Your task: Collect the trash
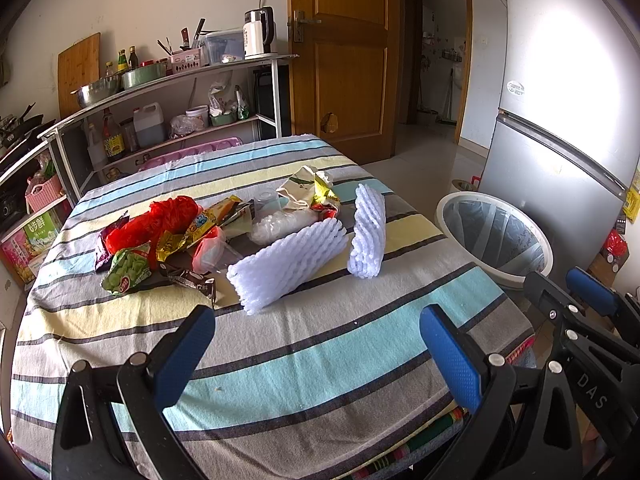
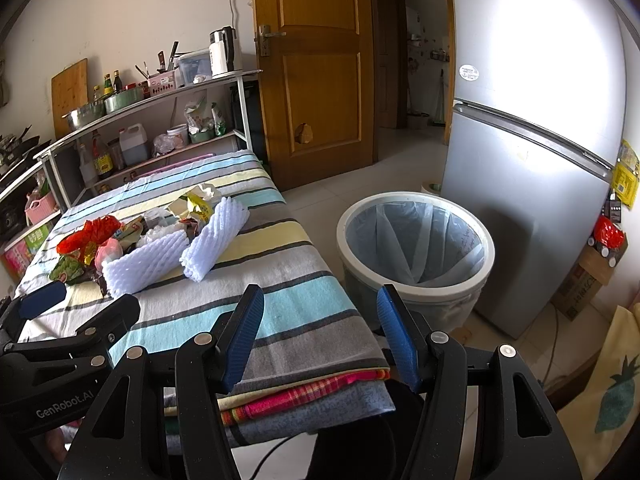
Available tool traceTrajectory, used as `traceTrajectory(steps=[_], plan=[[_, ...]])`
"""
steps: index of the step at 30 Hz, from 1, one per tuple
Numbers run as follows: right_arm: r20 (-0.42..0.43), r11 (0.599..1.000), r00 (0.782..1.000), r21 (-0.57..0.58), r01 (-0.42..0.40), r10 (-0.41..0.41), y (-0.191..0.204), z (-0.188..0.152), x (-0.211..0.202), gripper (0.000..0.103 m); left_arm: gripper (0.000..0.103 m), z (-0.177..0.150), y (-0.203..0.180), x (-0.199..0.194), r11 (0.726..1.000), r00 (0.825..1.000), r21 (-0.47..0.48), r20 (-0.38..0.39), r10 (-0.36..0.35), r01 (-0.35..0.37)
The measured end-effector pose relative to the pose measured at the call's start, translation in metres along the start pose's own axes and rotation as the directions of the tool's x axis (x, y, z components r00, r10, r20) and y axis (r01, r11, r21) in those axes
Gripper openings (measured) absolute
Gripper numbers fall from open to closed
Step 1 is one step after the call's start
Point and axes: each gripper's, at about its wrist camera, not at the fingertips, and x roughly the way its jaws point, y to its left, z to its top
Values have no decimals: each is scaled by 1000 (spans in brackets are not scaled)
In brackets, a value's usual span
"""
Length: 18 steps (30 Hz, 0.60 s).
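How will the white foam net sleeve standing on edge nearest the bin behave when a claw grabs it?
The upright foam sleeve looks like airy mesh padding, so it is probably very light and would squash between the pads. Standing on a narrow edge on the striped cloth, it would likely tip at a nudge. Its ribbed surface should grip rather than slip.

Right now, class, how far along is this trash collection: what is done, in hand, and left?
Done: nothing visible; the lined bin looks empty. In hand: nothing; the left gripper and right gripper are open and empty. Left: two foam nets, the red bag and the wrappers on the striped table.
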Motion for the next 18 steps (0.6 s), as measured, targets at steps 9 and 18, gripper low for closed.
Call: traceTrajectory(steps=[9, 18], plan=[[-1, 1000, 1000, 1, -1, 1, -4, 0, -2, 60, 103, 0, 0, 1, 1000, 1000, -1, 1, 1, -1], [-2, 1000, 1000, 1, 0, 0, -3, 1, -2, 60, 103, 0, 0, 1, 1000, 1000, 0, -1, 0, 0]])
